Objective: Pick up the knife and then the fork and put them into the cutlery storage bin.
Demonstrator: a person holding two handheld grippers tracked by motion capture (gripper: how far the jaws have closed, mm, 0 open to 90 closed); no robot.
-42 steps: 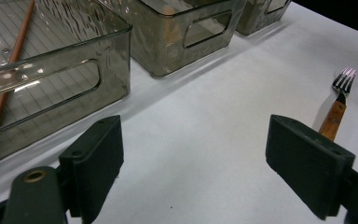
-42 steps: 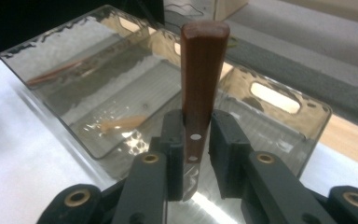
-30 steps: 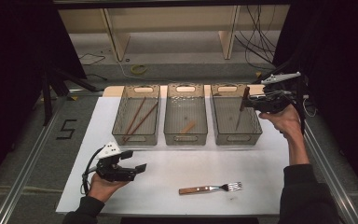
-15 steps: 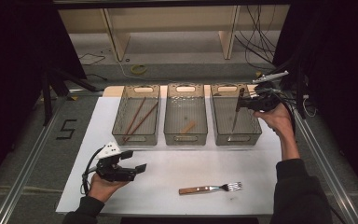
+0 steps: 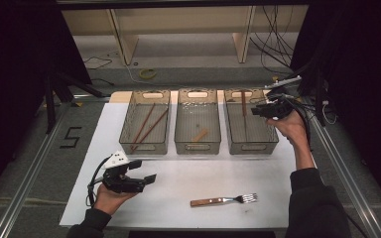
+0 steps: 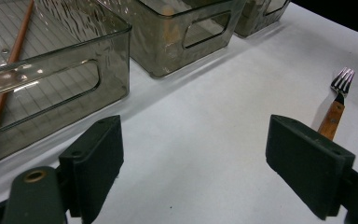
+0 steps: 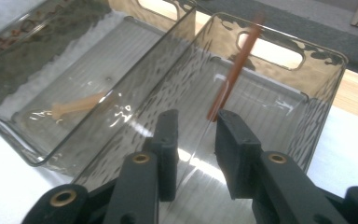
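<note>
Three clear bins stood in a row at the far side of the white table sheet point(image 5: 278, 168). The right gripper point(image 5: 258, 110) hung over the right bin point(image 5: 250, 141), held up in the person's right hand point(image 5: 288, 125). In the right gripper view its jaws stood a little apart, with a narrow gap between them, and nothing was pinched there. Just beyond the jaw tips a brown-handled utensil point(image 7: 235, 70) was inside that bin, blurred, tilted, its upper end near the handle cut-out in the far wall; its metal part ran down toward the bin floor, too faint to make out clearly. From above, the same utensil point(image 5: 243, 103) showed as a dark stick in the far half of the bin.

The middle bin point(image 5: 197, 144) held one pale wooden piece point(image 5: 199, 135) lying on its floor. The left bin point(image 5: 144, 141) held two long reddish chopsticks point(image 5: 149, 126) lying slantwise.

The left gripper point(image 5: 146, 171) rested low on the sheet near the front left corner, in the person's left hand point(image 5: 106, 196), its jaws spread wide and empty. A fork point(image 5: 223, 200) with a wooden handle lay flat on the sheet to its right, well apart from it and from the bins, tines pointing right.
</note>
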